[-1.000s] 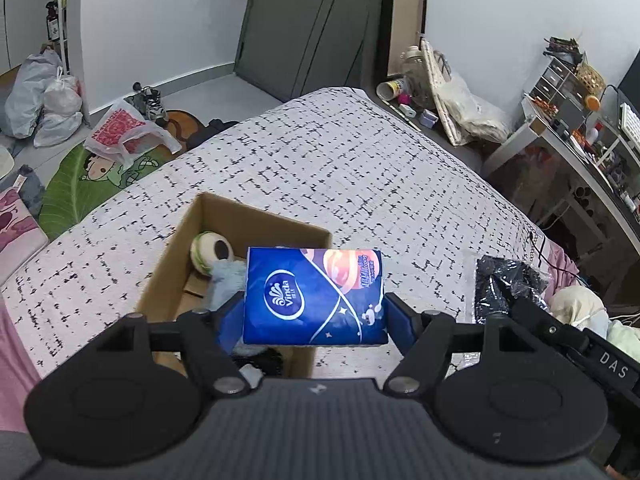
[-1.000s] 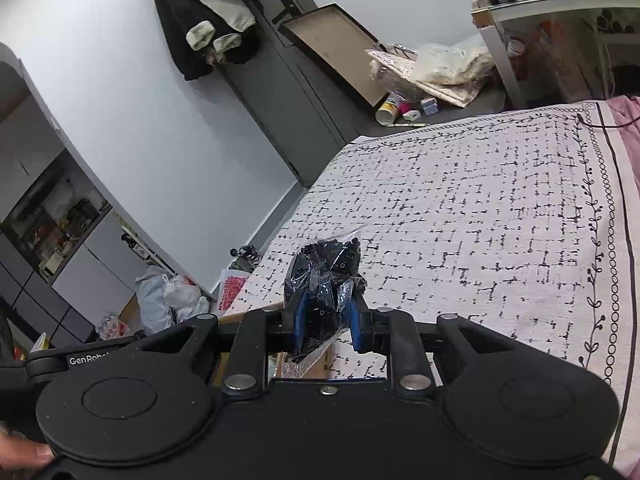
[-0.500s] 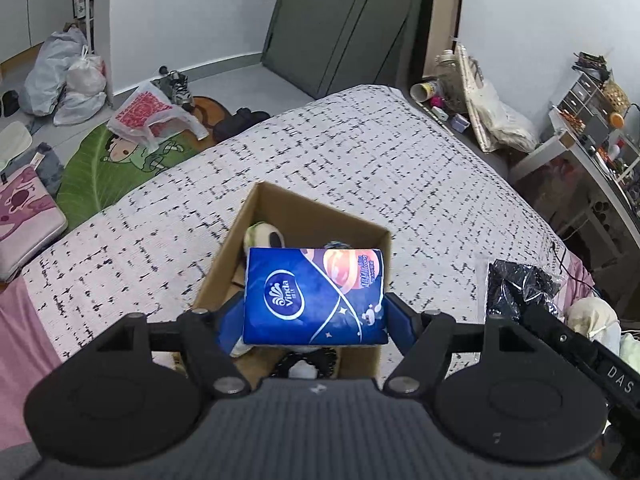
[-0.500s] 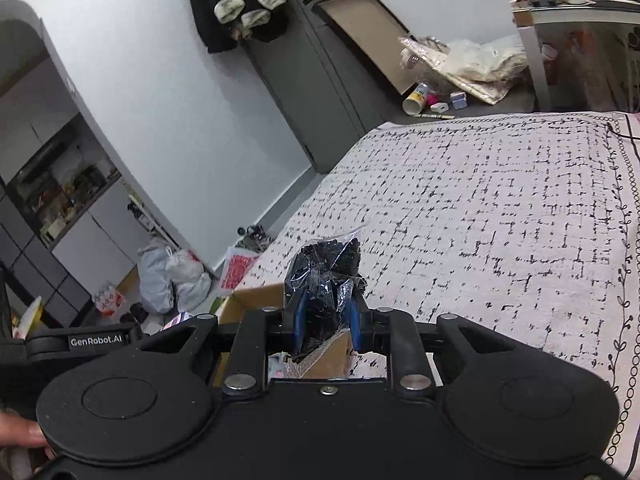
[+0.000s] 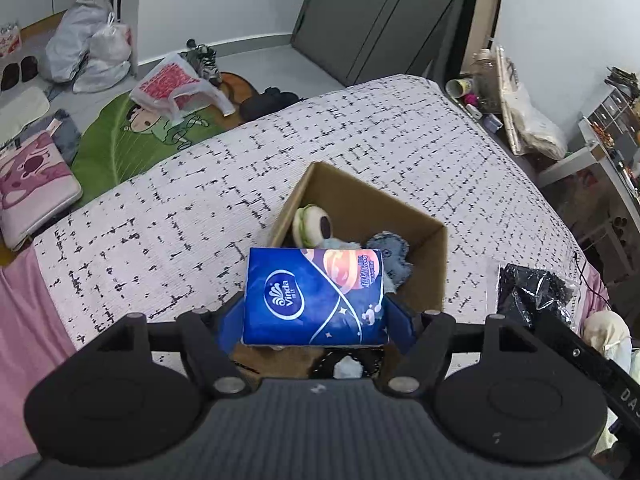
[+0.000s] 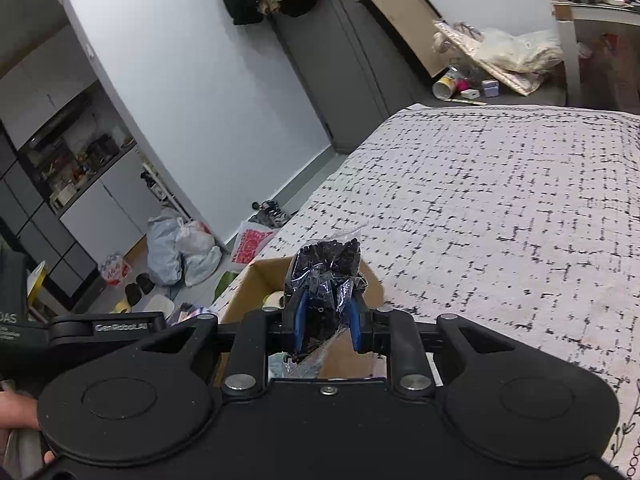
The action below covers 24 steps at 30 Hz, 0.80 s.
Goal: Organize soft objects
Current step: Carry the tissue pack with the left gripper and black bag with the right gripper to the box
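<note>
My left gripper is shut on a blue Vinda tissue pack, held above the near part of an open cardboard box on the bed. Inside the box lie a round cream plush toy and a blue-grey plush. My right gripper is shut on a clear bag of small black pieces, held just over the box's right rim. The same bag and the right gripper's arm show at the right edge of the left wrist view.
The box stands on a bed with a white, black-flecked cover. On the floor beyond lie plastic bags, a green mat and a pink cushion. A desk with clutter stands to the right. A hand shows at lower left.
Both grippers moved toward the box with their loads. In the left wrist view the box slid from left of the tissue pack to under and behind it; more of it shows in the right wrist view.
</note>
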Available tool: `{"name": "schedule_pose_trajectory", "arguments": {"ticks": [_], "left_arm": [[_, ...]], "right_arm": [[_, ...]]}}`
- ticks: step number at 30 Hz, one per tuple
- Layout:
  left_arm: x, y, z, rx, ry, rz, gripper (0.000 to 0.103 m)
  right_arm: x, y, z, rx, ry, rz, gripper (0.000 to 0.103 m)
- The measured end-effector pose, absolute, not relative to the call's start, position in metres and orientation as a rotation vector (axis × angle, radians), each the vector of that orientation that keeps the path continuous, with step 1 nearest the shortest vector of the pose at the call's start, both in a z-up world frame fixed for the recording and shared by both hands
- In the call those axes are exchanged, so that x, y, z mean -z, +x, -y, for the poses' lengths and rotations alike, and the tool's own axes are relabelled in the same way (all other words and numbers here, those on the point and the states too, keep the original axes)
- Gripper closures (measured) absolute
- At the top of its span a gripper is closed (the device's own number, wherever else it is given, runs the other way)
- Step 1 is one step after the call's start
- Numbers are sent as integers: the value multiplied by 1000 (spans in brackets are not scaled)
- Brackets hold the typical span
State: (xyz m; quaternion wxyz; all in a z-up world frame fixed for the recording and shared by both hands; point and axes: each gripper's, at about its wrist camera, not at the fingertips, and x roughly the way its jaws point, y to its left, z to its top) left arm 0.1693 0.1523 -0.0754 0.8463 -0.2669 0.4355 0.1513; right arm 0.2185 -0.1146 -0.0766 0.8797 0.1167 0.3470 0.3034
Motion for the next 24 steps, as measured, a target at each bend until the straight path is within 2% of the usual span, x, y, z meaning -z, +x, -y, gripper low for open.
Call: {"name": "schedule_pose_trajectory", "arguments": {"ticks": [14,24], "left_arm": [[99,180,-156,-267,-605,-973,30],[88,178,-171,-309,-604,-940,29]], "right_arm": [[89,213,77,-693,166,-768,81],[96,211,68,-708,154,-788,81]]}}
